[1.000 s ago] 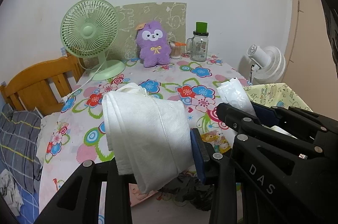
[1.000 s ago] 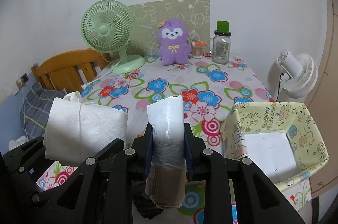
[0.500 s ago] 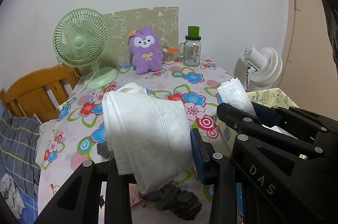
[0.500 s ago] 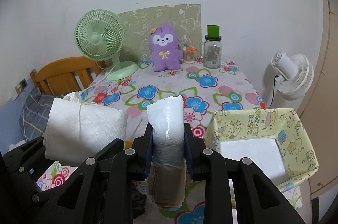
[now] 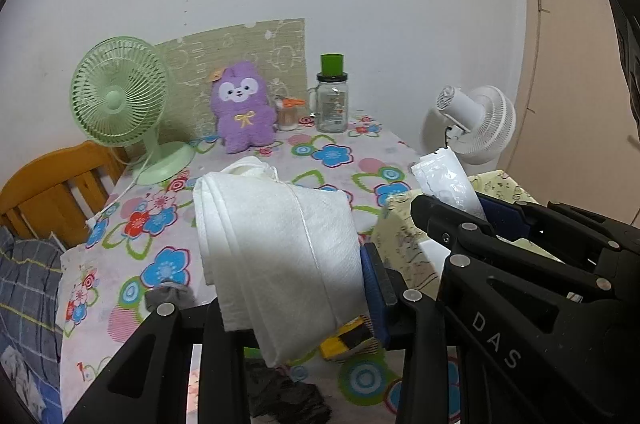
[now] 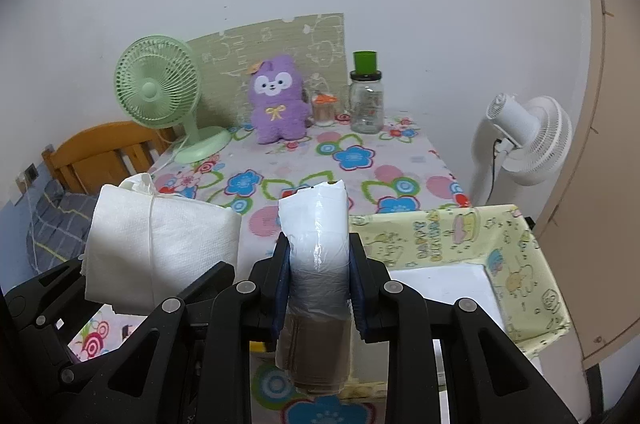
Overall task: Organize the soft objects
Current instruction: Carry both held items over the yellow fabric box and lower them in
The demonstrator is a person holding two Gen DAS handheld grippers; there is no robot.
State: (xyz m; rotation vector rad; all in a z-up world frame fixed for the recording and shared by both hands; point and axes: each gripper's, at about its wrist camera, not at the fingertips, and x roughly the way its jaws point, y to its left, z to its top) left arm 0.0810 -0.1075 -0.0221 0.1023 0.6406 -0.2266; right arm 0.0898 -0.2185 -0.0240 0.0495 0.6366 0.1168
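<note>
Both grippers are loaded and neither load is put away yet. The left gripper (image 5: 288, 288) is clamped on a folded white cloth bundle (image 5: 276, 248) tied round with a thread, held up above the near edge of the flowered tablecloth (image 5: 332, 156). The right gripper (image 6: 318, 280) pinches a roll of plastic bags (image 6: 316, 244) — white at the top, grey and brownish lower down — standing upright between its blue pads (image 6: 280, 276).

The likely destination is the yellow cartoon-print fabric bin (image 6: 516, 256) just right of the roll; its white floor looks bare in what shows, so the sorting seems to be at an early stage. Dark cloth pieces (image 5: 288, 400) lie on the table below the left gripper, apparently waiting their turn. The purple plush toy (image 6: 278, 100) sits upright at the far end, between a green fan (image 6: 160, 92) and a glass jar (image 6: 366, 102) — whether it is meant to be moved I cannot tell.
</note>
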